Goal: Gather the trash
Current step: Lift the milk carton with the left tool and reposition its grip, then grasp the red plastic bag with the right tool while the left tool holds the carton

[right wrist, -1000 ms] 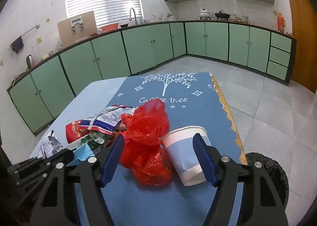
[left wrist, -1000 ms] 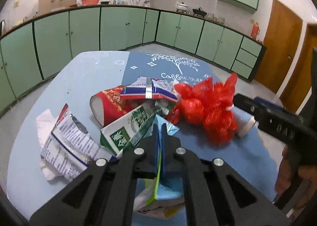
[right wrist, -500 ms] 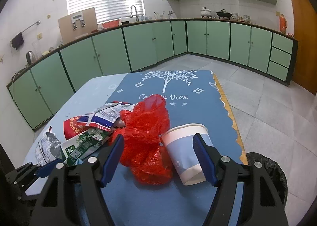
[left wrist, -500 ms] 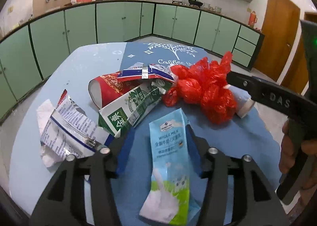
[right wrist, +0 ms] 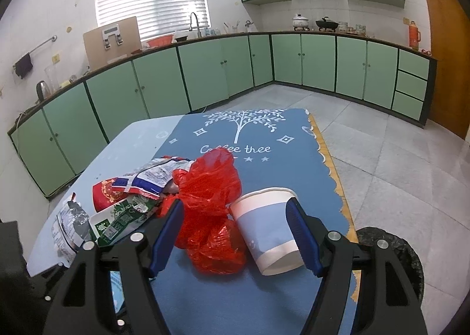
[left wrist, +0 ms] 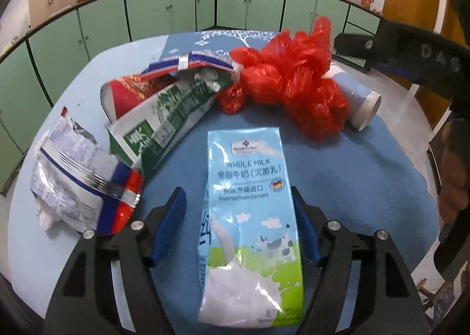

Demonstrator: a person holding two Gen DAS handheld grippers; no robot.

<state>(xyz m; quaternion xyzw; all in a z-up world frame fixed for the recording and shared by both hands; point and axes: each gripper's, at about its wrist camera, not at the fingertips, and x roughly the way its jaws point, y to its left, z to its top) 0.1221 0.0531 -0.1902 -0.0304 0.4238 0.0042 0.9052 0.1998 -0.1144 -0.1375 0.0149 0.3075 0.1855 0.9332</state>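
My left gripper (left wrist: 238, 202) is open, and a flat light-blue whole milk carton (left wrist: 249, 211) lies on the table between its fingers. Beyond it lie a green carton (left wrist: 164, 123), a red cup (left wrist: 126, 94), a red plastic bag (left wrist: 290, 82) and a silver wrapper (left wrist: 79, 185). My right gripper (right wrist: 235, 217) is open above the red plastic bag (right wrist: 208, 197) and a blue-and-white paper cup (right wrist: 267, 232) lying on its side, both between its fingers.
A blue mat (right wrist: 249, 141) covers the right part of the light-blue table (right wrist: 129, 144). A black-lined trash bin (right wrist: 393, 249) stands on the floor right of the table. Green cabinets line the walls.
My left gripper was shut on the milk carton and has opened; the carton now lies flat on the table. The right gripper has barely moved.
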